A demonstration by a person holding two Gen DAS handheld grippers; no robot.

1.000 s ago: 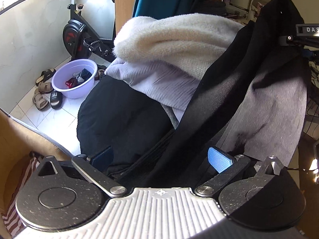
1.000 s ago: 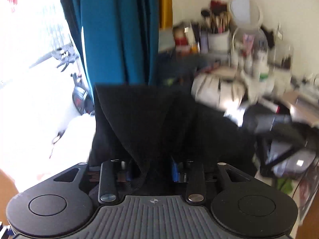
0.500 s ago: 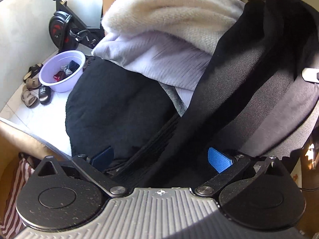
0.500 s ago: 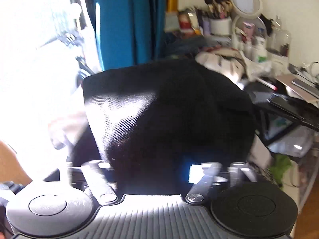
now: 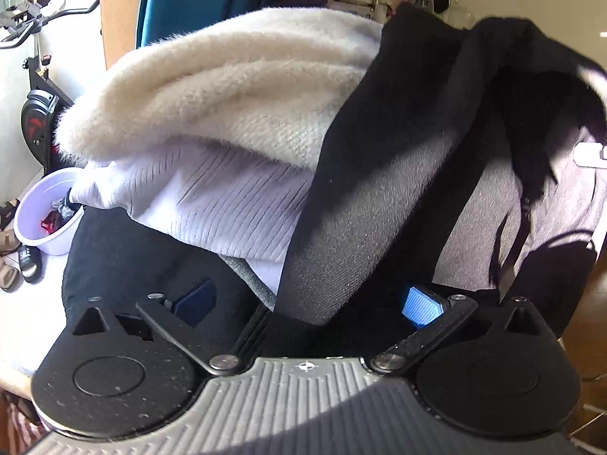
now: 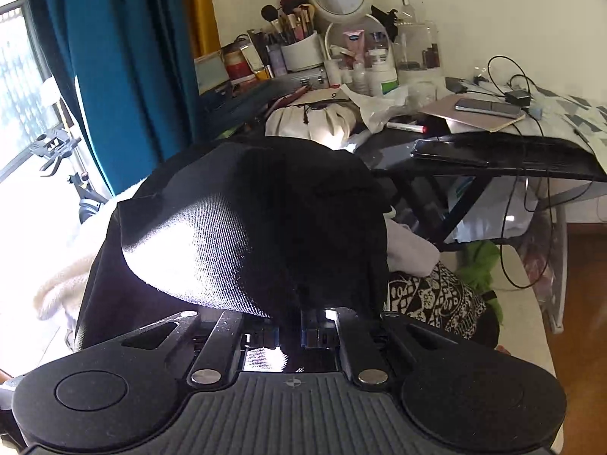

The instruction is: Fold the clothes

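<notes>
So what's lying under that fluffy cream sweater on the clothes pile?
Directly under the fluffy cream sweater lies a ribbed pale lilac knit, and beneath that a black garment. A sliver of grey fabric peeks out below. The draped black cloth hides the pile's right side.

A cluttered desk (image 6: 504,159) is seen by the wall. A phone (image 6: 489,107) and a marker (image 6: 408,127) are laid on it.

1. A teal curtain (image 6: 125,64) hangs far left beside a bright window.
2. A cream wall (image 6: 474,7) backs a cluttered black desk (image 6: 512,159) on the right.
3. An exercise bike (image 5: 34,87) stands far left on a sunlit tiled floor (image 5: 22,314).
</notes>
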